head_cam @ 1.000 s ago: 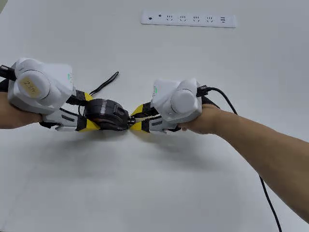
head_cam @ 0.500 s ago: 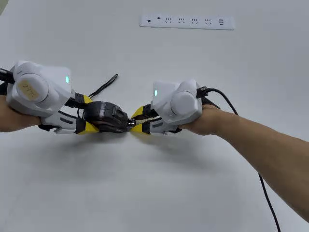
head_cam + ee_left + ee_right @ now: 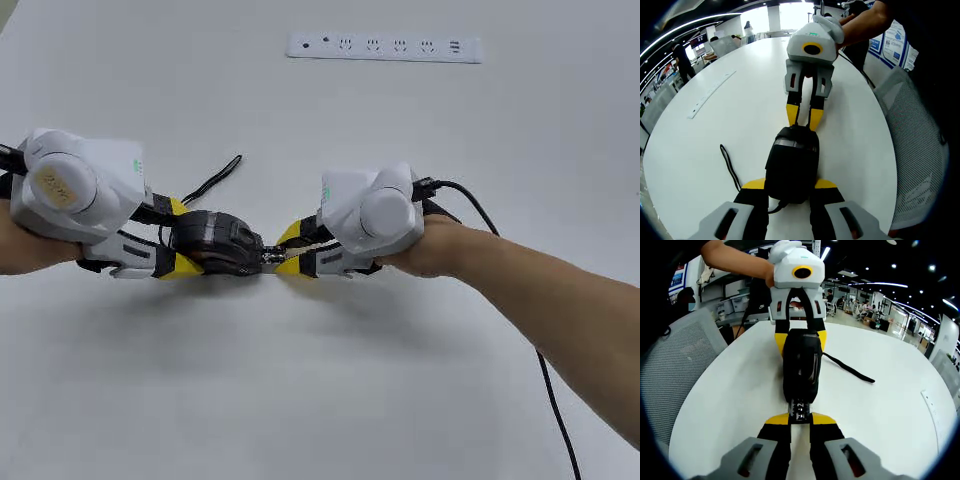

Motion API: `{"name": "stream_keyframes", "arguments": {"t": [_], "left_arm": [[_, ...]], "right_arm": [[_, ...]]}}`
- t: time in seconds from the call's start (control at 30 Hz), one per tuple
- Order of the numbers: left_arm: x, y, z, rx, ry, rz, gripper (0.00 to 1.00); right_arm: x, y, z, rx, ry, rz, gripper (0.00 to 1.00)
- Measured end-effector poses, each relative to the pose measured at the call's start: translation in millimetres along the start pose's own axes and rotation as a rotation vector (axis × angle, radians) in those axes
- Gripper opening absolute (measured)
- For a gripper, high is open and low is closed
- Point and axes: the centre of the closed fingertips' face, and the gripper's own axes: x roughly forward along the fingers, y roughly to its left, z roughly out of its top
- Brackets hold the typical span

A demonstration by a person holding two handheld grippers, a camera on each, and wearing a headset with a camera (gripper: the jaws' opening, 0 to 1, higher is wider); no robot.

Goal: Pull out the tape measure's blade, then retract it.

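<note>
Few things lie around the work on the white tabletop [image 3: 300,390]. A long white power strip [image 3: 384,46] sits at the far side, well apart from both grippers. A thin black wrist strap [image 3: 215,178] trails from the tape measure across the table behind it. A black cable [image 3: 445,184] leaves the right gripper and runs along the forearm. A grey mesh chair [image 3: 920,165] stands beside the table in the left gripper view. In the head view the left gripper's white body hides the rear of the case.

The black tape measure [image 3: 215,241] sits between the two grippers, low over the table; I cannot tell whether it touches. The left gripper [image 3: 183,236] holds the case crosswise, with a yellow-tipped jaw pressed on each flat side. In its own view the case fills the gap between the jaws. The right gripper [image 3: 283,250] faces it head on, jaws drawn narrow and pinching the end of the blade [image 3: 799,409]. Just a short stub of white blade with printed numerals shows between the case mouth and the right jaw tips. The right tips sit just beside the case, not touching it.

The left hand [image 3: 20,245] grips its tool from the left edge, pointing it right. The right hand [image 3: 425,250] wraps its tool from behind, pointing it left. Its bare forearm stretches to the lower right. Both tools lie roughly level and in one line.
</note>
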Motion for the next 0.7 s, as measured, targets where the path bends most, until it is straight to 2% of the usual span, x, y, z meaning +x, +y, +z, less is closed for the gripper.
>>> {"name": "stream_keyframes", "arguments": {"t": [0.7], "left_arm": [[-0.7, -0.2, 0.2, 0.001, 0.0, 0.0, 0.28]], "right_arm": [[-11.2, 0.9, -6.1, -0.008, 0.011, -0.004, 0.11]]}}
